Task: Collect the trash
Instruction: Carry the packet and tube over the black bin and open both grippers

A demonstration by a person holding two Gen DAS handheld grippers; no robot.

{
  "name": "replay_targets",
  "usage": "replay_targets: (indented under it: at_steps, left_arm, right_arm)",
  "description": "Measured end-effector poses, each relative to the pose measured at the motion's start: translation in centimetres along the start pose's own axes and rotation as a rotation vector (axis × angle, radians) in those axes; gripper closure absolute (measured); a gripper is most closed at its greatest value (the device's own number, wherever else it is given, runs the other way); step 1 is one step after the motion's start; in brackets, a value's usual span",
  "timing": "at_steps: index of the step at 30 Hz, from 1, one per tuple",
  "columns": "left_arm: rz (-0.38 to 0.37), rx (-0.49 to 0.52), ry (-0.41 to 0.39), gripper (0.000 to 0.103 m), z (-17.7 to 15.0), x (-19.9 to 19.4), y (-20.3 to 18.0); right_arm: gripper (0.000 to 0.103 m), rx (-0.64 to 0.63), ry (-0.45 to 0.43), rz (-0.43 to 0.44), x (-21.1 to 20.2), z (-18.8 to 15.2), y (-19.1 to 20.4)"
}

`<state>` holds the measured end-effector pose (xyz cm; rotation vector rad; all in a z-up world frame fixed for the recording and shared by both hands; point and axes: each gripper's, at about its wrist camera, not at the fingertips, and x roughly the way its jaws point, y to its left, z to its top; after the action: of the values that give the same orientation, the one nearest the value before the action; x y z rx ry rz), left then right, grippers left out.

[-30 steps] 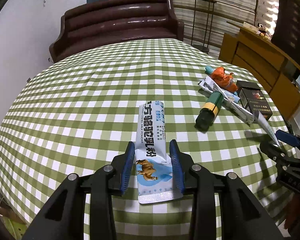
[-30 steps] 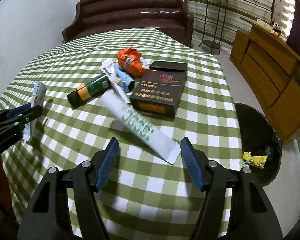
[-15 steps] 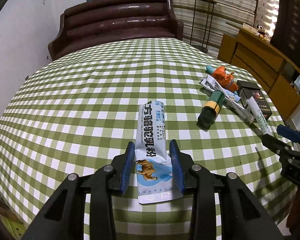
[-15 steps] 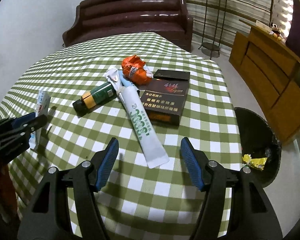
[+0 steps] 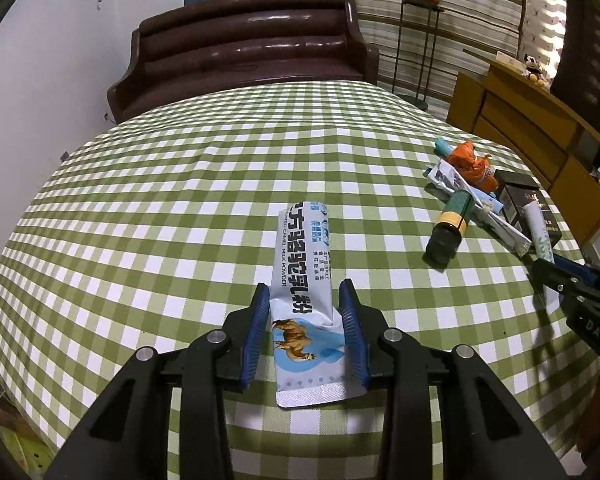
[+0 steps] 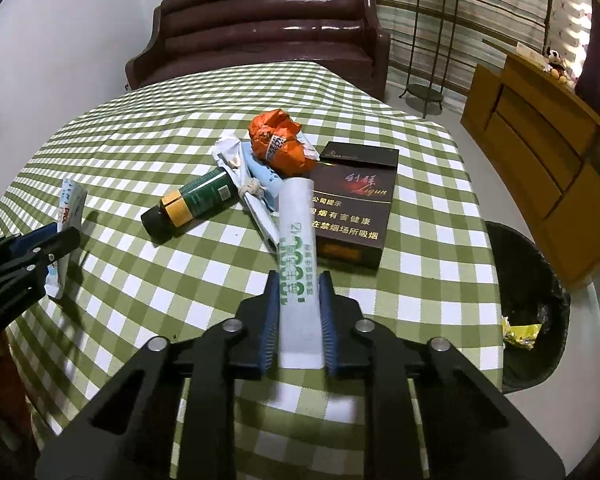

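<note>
- Two black hand-held grippers with blue pads were over the round table in its green-and-white checked cloth (image 5: 172, 184), each with a piece of trash between its fingers.
- Your left gripper (image 5: 305, 330) pinched the long white-and-blue milk-powder sachet with a camel picture (image 5: 305, 280) near its sealed end; both pads touched the sachet's edges, and the rest of it lay flat on the cloth, pointing away from you.
- Your right gripper (image 6: 299, 320) had pressed its pads onto the white tube-shaped wrapper with green print (image 6: 297, 240), gripping it near its lower end; the far end lay against the pile.
- Just beyond that wrapper, you had a dark brown cigarette box with red and gold lettering (image 6: 356, 208), touching the wrapper's right side.
- Left of the box lay a dark green bottle with a yellow band and black cap (image 6: 192, 202), on its side.
- Behind these sat a crumpled orange wrapper (image 6: 280, 146) and some crushed white and pale blue packets (image 6: 252, 184), bunched together.
- Off the table's right edge stood a black bin lined with a black bag (image 6: 528, 304), with a yellow scrap (image 6: 520, 334) in it.
</note>
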<state>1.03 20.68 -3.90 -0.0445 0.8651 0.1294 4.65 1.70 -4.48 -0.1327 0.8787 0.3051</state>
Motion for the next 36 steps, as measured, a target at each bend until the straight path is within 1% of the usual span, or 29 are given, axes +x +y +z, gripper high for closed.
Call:
replay_targets:
  at_steps: [8, 14, 17, 23, 29, 36]
  left_arm:
    - [-0.017, 0.013, -0.012, 0.066, 0.0, -0.5, -1.1]
    - [-0.048, 0.036, -0.043, 0.066, 0.2, -1.2, -3.1]
    - [-0.075, 0.049, -0.059, 0.066, 0.6, -1.6, -4.5]
    - [-0.129, 0.089, -0.103, 0.066, 1.7, -2.3, -8.1]
    - [-0.189, 0.131, -0.142, 0.066, 2.9, -2.5, -12.2]
    - [-0.250, 0.202, -0.162, 0.066, 4.0, -2.0, -17.6]
  right_arm:
    - [0.084, 0.017, -0.041, 0.007, -1.8, -0.8, -0.3]
    - [0.084, 0.059, -0.087, -0.005, -3.5, -1.1, -2.1]
    - [0.084, 0.088, -0.113, -0.022, -4.4, -1.1, -3.6]
    - [0.084, 0.144, -0.152, -0.067, -5.5, -0.9, -6.8]
    - [0.084, 0.205, -0.186, -0.131, -6.7, -1.3, -10.4]
    - [0.084, 0.277, -0.202, -0.200, -7.4, -2.3, -14.9]
